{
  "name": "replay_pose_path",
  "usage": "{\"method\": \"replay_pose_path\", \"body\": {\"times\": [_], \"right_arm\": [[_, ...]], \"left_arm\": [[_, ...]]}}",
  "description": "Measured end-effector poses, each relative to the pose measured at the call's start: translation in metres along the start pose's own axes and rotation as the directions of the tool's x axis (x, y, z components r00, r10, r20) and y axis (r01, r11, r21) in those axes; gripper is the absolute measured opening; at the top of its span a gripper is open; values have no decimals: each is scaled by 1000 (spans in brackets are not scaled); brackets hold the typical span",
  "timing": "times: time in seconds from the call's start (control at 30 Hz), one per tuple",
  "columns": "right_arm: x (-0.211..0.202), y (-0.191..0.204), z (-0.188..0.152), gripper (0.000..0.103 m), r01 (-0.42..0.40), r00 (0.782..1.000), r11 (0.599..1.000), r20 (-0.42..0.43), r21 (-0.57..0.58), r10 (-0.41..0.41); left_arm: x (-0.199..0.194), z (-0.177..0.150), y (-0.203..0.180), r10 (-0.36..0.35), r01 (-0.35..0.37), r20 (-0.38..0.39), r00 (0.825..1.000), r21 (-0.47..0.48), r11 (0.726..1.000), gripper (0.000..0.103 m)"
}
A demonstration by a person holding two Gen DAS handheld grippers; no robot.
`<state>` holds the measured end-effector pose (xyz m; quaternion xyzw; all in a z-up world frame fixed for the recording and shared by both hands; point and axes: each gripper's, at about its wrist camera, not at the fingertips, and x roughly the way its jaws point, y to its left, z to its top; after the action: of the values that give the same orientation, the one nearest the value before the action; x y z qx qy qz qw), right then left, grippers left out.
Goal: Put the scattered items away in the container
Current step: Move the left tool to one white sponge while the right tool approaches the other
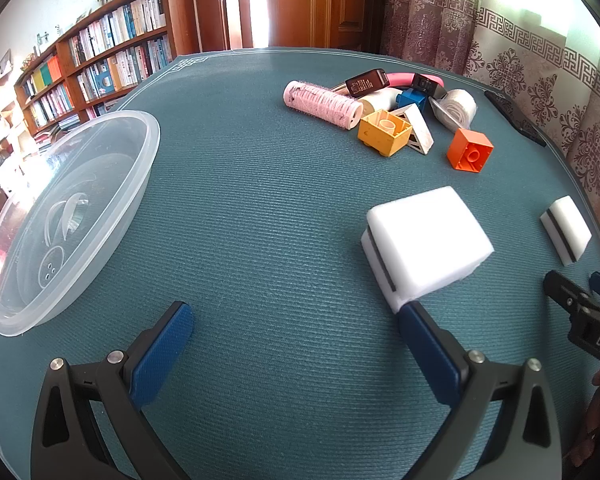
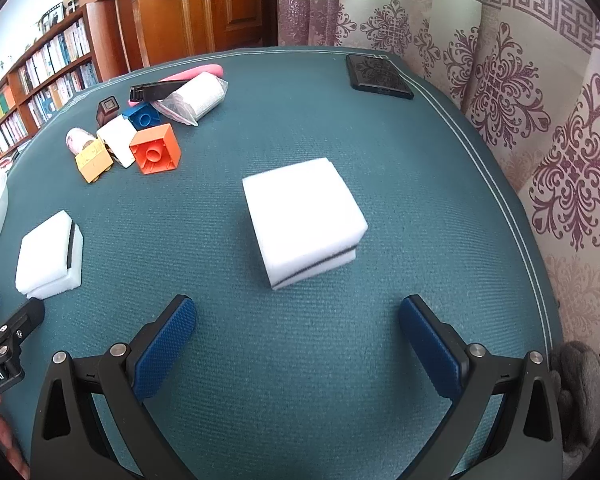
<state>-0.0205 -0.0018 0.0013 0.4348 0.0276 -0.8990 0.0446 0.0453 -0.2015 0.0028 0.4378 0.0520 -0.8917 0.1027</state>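
Teal table (image 2: 380, 152) carried two sponges; both grippers, left gripper (image 1: 296, 344) and right gripper (image 2: 298, 342), gaped (empty); soft sponge (image 2: 304, 220) risked squashing, slipping.

A bookshelf (image 1: 96, 60) stands beside a wooden door (image 1: 320, 4), patterned curtains (image 2: 520, 92) hanging at right.
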Motion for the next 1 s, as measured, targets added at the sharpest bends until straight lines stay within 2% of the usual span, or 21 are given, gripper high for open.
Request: {"method": "replay_pose_path", "body": {"times": [0.67,0.87,1.0], "right_arm": [[4,-4,7,103,-28,999,1000,24,7,28],[-1,-9,5,98,-79,996,996,55,31,77],[-7,-10,3,88,-135,988,990,83,44,131]], "left_arm": [[-2,-1,-1,10,-10,-2,1000,-19,1000,103],[-3,-2,-2,2,-2,6,1000,-21,1000,103],[-7,-2,-4,-17,18,31,999,-17,1000,103]]}}
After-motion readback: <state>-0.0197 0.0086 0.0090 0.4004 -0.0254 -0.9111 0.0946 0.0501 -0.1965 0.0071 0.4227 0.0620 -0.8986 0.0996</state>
